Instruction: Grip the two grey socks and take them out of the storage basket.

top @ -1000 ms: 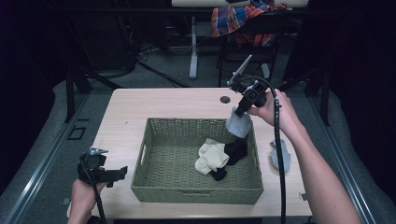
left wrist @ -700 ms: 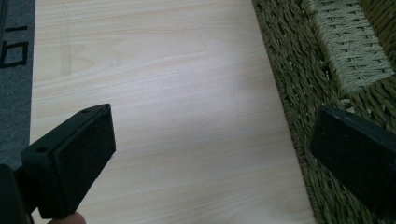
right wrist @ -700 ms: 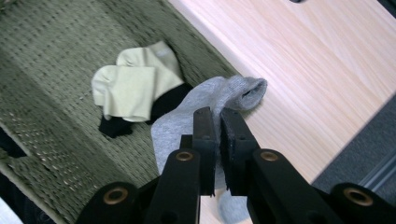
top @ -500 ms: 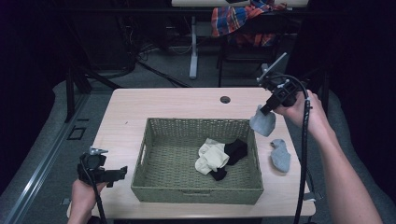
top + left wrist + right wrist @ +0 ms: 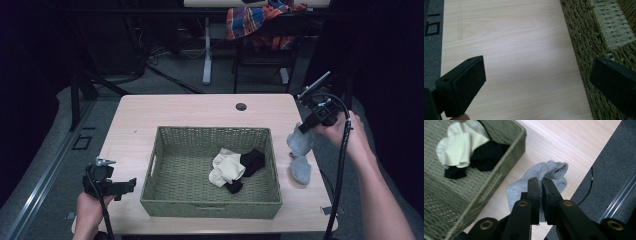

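My right gripper (image 5: 303, 129) (image 5: 540, 182) is shut on a grey sock (image 5: 299, 142) (image 5: 544, 177), which hangs over the table's right edge. A second grey sock (image 5: 301, 170) lies flat on the table just below it. The woven green basket (image 5: 165, 150) (image 5: 506, 147) stands mid-table and holds a cream sock (image 5: 227, 167) (image 5: 456, 145) and a black sock (image 5: 251, 161) (image 5: 486, 155). My left gripper (image 5: 131, 184) (image 5: 536, 82) rests open at the table's front left, its jaws pointing at the basket's left wall (image 5: 584, 50), nothing between them.
The light wooden table (image 5: 190, 112) has a round cable hole (image 5: 241, 106) near its far edge. Chairs, cables and a plaid cloth (image 5: 260, 22) sit on the dark floor beyond. A black cable (image 5: 340, 170) trails from the right gripper along the forearm.
My right gripper has carried the grey sock from above the basket's right side out to the table's right edge and lower, above the other grey sock. The left gripper has stayed still.
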Tool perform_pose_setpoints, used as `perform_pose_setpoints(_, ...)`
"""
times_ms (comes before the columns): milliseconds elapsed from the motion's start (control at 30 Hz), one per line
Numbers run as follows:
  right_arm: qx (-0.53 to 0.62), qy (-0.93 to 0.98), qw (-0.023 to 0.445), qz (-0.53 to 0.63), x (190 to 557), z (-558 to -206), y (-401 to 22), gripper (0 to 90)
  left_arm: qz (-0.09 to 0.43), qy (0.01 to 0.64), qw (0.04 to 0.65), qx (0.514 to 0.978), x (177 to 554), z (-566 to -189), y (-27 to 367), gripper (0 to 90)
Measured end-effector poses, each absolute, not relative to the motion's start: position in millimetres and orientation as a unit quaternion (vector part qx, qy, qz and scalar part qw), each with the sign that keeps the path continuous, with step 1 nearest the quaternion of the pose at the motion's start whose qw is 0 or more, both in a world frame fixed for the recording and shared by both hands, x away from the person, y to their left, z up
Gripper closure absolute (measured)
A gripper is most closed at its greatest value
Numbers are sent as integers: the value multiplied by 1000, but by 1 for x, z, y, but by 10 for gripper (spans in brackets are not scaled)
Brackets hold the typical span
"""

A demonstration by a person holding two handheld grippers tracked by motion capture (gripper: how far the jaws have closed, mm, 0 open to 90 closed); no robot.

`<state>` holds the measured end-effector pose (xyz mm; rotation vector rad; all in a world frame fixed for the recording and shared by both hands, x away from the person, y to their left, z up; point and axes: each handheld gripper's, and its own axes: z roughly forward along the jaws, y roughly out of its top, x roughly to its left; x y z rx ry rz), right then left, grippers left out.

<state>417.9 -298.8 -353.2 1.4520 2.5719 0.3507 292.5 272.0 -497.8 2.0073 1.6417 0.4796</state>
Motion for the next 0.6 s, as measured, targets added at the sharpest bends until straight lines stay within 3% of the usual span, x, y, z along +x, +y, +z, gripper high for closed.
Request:
perform_pose_setpoints(267, 503, 855, 65, 108, 421, -407, -305, 857, 176, 602, 249, 738, 293, -498, 272, 6)
perform_pose_setpoints(600, 513, 850, 52, 107, 425, -446, -306, 854, 177, 602, 249, 738, 293, -498, 272, 6)
